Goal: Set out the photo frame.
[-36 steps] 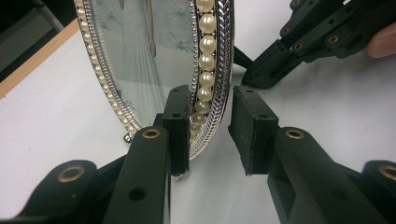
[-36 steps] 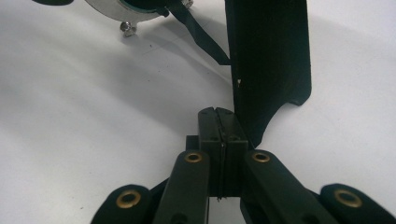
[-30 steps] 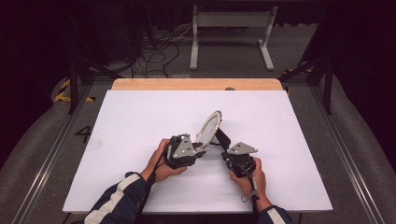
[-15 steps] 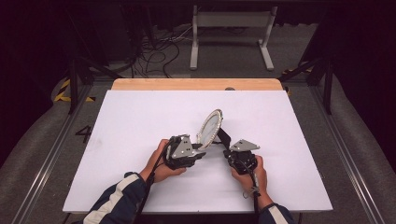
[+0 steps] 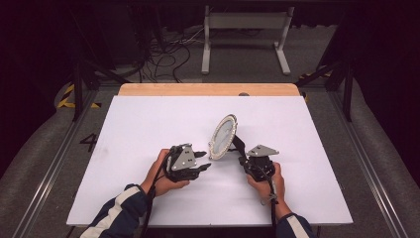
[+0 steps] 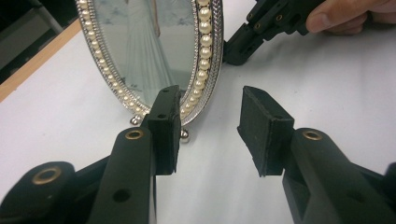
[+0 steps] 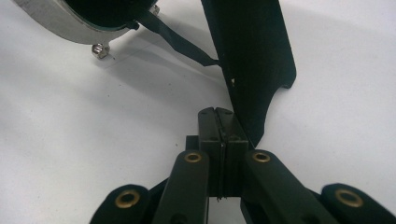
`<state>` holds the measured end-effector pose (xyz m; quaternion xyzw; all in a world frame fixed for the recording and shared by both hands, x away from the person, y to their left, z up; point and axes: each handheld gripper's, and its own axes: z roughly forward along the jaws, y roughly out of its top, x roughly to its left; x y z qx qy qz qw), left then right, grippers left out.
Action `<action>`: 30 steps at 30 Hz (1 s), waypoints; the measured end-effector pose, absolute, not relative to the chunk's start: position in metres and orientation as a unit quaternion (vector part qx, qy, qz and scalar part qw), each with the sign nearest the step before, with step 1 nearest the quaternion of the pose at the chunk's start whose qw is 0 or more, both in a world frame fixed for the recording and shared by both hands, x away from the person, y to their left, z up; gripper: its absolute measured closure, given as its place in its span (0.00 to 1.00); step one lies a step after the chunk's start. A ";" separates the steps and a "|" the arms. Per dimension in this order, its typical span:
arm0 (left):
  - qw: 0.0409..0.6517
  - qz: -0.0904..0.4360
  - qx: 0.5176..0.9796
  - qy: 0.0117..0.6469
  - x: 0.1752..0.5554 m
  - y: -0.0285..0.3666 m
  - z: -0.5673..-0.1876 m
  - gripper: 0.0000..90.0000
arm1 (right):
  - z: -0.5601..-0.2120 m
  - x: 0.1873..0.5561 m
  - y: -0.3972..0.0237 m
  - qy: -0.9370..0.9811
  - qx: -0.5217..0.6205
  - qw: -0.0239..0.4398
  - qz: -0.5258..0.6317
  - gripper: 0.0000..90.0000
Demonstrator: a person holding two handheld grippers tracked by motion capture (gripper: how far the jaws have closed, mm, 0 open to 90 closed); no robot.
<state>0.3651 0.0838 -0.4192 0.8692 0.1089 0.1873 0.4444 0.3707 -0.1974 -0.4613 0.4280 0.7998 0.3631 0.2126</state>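
Observation:
An oval picture frame with a pearl-beaded silver rim stands tilted on the white table, propped by its black back stand. My left gripper sits just left of the frame's lower rim. Its jaws have just been opening and stand open; nothing lies between the pads, and the rim is just past the left pad. My right gripper is behind the frame, shut with its pads pressed together, beside the stand. A thin black strap links stand and frame back.
The table's wooden far edge lies beyond the frame. Past the table are floor cables and a white metal stand. Dark rails run along both sides. White tabletop spreads to the left and right of both hands.
The left gripper's jaws have spread wider and it has eased slightly away from the frame's lower rim. The frame and the right gripper stay where they were.

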 end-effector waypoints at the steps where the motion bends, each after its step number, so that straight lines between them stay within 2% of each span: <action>1: 0.442 0.187 0.870 0.111 0.364 0.086 -0.420 0.64 | -0.461 0.371 -0.197 0.800 0.428 0.212 0.364 1.00; 12: 0.433 0.207 0.864 0.154 0.351 0.124 -0.426 0.50 | -0.453 0.358 -0.194 0.799 0.404 0.205 0.395 0.90; 17: 0.433 0.211 0.858 0.178 0.344 0.146 -0.431 0.44 | -0.450 0.351 -0.185 0.801 0.383 0.202 0.413 0.82; 23: 0.435 0.199 0.854 0.203 0.332 0.168 -0.437 0.35 | -0.445 0.345 -0.173 0.800 0.371 0.202 0.427 0.66; 30: 0.421 0.204 0.857 0.217 0.329 0.174 -0.441 0.26 | -0.440 0.344 -0.166 0.792 0.374 0.208 0.436 0.56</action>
